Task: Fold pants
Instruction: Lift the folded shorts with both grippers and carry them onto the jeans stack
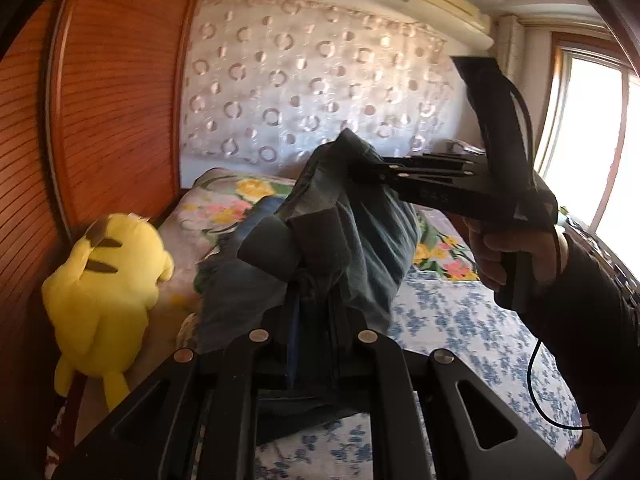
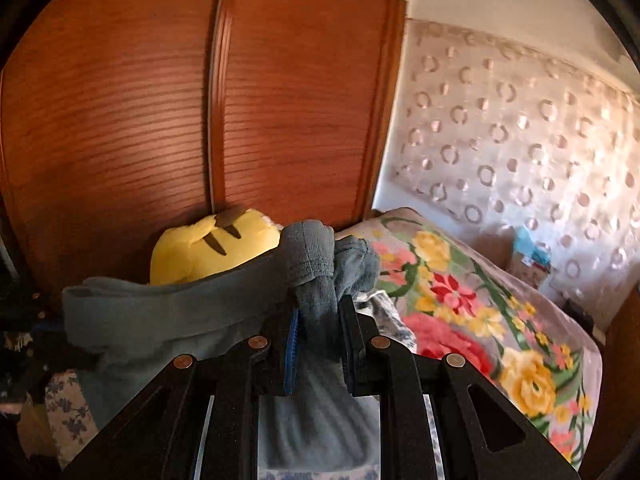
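Left wrist view: your left hand-held gripper (image 1: 308, 276) and right hand-held gripper (image 1: 362, 168) at 1 o'clock both clench the pants (image 1: 360, 232), lifted over the bed (image 1: 460, 320). Step: carrying. Next, lay them flat.

Home bedroom. Bed (image 1: 460, 320) with blue-floral sheet across lower centre; floral blanket (image 2: 460, 300) at 4 o'clock in right wrist view. Wooden louvred wardrobe doors (image 2: 160, 120) at 10 o'clock. Yellow plush toy (image 1: 104, 280) at 8 o'clock against wardrobe. Wall air conditioner (image 1: 448, 4) at 1 o'clock; sunlit window (image 1: 592, 128) at 2 o'clock.
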Action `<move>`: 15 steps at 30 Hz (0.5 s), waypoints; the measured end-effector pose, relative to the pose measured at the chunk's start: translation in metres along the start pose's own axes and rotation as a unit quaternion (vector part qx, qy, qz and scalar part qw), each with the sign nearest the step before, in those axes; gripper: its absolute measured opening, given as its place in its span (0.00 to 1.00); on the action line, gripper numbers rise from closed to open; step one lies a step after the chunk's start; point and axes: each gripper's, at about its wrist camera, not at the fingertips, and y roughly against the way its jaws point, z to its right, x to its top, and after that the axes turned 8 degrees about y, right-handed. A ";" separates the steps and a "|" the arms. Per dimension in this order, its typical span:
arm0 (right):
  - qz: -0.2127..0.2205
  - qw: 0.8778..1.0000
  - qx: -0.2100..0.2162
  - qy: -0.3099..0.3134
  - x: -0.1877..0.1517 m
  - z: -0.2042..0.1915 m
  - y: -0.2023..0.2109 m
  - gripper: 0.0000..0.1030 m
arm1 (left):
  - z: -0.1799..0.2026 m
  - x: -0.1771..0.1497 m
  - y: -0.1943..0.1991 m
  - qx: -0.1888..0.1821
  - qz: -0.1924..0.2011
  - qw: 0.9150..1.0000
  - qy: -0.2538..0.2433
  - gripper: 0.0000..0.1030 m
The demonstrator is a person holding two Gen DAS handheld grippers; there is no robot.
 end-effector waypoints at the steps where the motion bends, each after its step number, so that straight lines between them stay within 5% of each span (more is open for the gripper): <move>1: -0.003 1.000 0.005 0.003 0.004 0.001 -0.007 0.17 | -0.003 -0.001 -0.001 0.002 -0.001 1.000 0.003 0.13; 10: -0.019 0.999 0.050 0.003 0.023 0.008 -0.048 0.18 | -0.032 -0.010 -0.007 0.031 -0.018 0.999 0.027 0.13; 15: -0.022 0.998 0.057 -0.016 0.019 0.019 -0.052 0.29 | -0.036 -0.011 -0.009 0.030 -0.032 0.998 0.035 0.20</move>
